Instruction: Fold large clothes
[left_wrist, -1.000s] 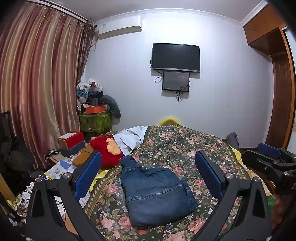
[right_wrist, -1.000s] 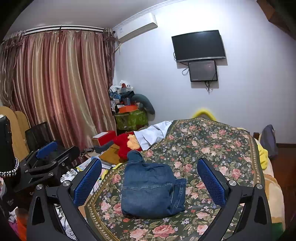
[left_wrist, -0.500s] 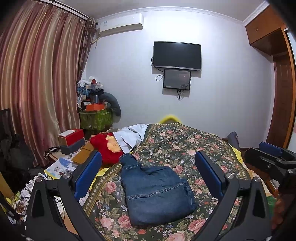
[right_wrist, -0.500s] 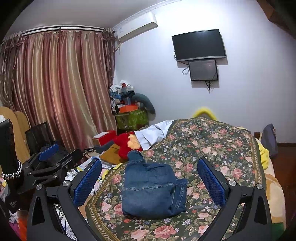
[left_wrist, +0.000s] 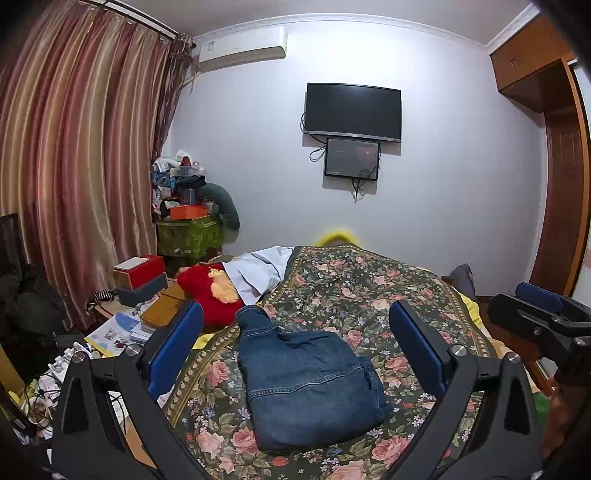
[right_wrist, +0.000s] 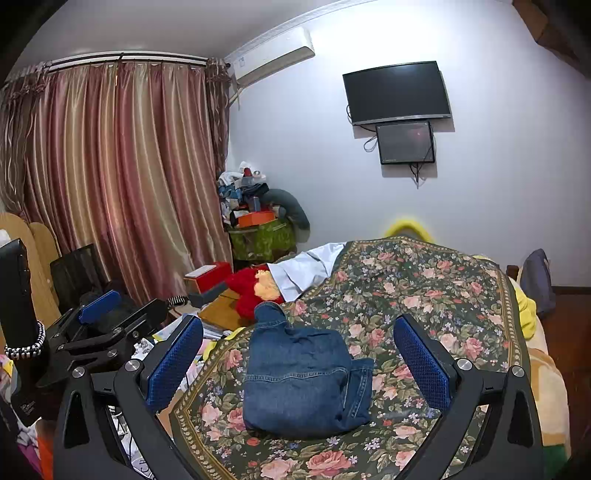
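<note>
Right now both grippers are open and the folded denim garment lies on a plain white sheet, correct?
Not quite. The denim garment lies on a dark floral bedspread, as the left wrist view shows. Left gripper and right gripper are both open and hold nothing.

Your room is evenly, softly lit, with no glare. The television (left_wrist: 352, 110) casts a faint shadow on the wall. Focus is sharp ahead of your tongs; fisheye bends the curtain (left_wrist: 74, 177) and darkens the corners.
</note>
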